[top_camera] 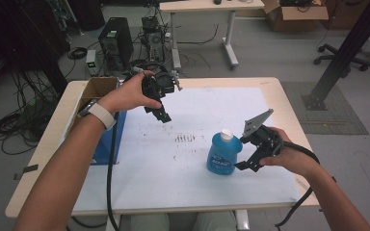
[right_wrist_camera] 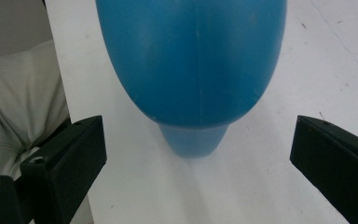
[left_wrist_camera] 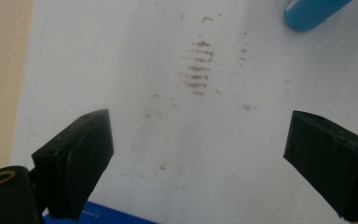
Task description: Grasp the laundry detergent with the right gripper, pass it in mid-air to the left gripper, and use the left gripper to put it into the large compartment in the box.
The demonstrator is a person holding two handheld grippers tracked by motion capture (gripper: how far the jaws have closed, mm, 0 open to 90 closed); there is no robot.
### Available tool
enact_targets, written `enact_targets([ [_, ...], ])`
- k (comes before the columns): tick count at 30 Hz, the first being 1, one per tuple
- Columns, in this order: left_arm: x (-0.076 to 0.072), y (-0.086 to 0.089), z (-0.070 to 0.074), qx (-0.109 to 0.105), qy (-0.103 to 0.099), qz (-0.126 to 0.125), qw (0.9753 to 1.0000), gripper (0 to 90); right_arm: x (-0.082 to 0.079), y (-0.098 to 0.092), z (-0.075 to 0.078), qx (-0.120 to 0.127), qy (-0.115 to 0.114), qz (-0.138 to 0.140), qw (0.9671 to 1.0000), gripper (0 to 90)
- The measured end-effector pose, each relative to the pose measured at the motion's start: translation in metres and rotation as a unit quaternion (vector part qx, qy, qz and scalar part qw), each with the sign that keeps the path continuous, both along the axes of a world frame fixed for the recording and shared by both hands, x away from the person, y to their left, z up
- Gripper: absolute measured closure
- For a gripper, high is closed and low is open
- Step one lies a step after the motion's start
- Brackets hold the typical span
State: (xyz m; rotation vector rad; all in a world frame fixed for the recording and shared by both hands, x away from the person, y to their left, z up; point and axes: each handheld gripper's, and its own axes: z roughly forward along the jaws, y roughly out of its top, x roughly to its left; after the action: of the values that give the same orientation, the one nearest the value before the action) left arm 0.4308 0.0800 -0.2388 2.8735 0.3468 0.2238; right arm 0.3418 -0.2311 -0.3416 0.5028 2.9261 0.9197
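On the white sheet (top_camera: 164,159) that covers the desk (top_camera: 289,103) stands a blue bottle (top_camera: 223,153) with a white cap (top_camera: 227,134), near the front right. Just beside it is the right tool (top_camera: 244,166), its jaws wide apart and holding nothing, with the bottle in front of the gap. Up near the far left, the left tool (top_camera: 163,115) is wide open too and holds nothing, above some brown marks (left_wrist_camera: 198,67)
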Motion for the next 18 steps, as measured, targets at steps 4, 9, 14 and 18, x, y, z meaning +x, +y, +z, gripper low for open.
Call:
enact_targets([
  [4, 0.000, 0.000, -0.001, 0.002, 0.000, -0.001, 1.0000, 8.5, 0.000, 0.000, -0.004, 0.007, -0.001, -0.001, 1.0000, 3.4],
  [9, 0.000, 0.000, -0.002, 0.001, 0.003, 0.000, 1.0000, 8.4, -0.001, -0.001, -0.009, 0.017, -0.002, 0.001, 0.9998, 3.4],
  [14, 0.000, 0.000, -0.003, 0.000, 0.002, 0.001, 1.0000, 8.6, -0.001, -0.001, -0.013, 0.024, -0.002, 0.000, 0.9997, 3.5],
  [18, 0.000, -0.001, -0.002, 0.002, 0.002, -0.001, 1.0000, 8.6, -0.002, -0.002, -0.014, 0.033, -0.006, -0.002, 0.9994, 3.5],
])
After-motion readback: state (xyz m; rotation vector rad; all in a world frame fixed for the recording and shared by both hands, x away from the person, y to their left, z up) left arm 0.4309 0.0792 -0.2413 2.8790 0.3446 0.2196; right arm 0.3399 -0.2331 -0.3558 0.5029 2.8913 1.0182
